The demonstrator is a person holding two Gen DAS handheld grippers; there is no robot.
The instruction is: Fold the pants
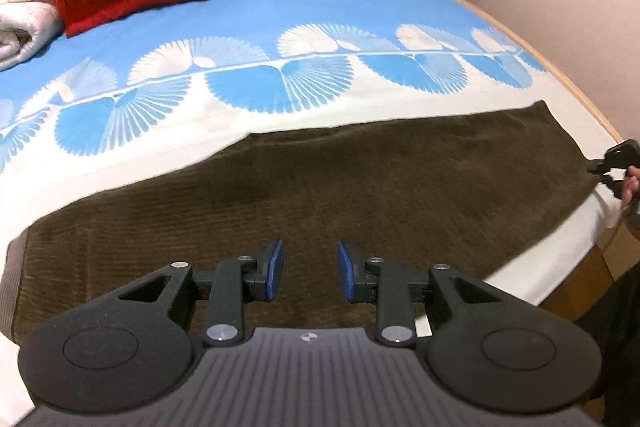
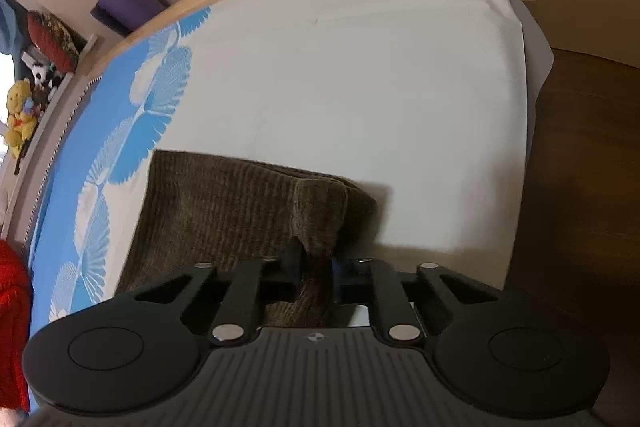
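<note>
Right gripper has the brown corduroy pants pinched at the hem corner, ready to fold; left gripper hovers open, empty, over the pants' waist end.

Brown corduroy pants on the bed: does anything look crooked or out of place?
The brown corduroy pants lie mostly flat on the blue-and-white bedspread. Only the leg-end corner is bunched up, pinched in the right hand-held gripper.

Brown corduroy pants lie flat lengthwise on the bed (hem end pinched, lifted slightly).
</note>
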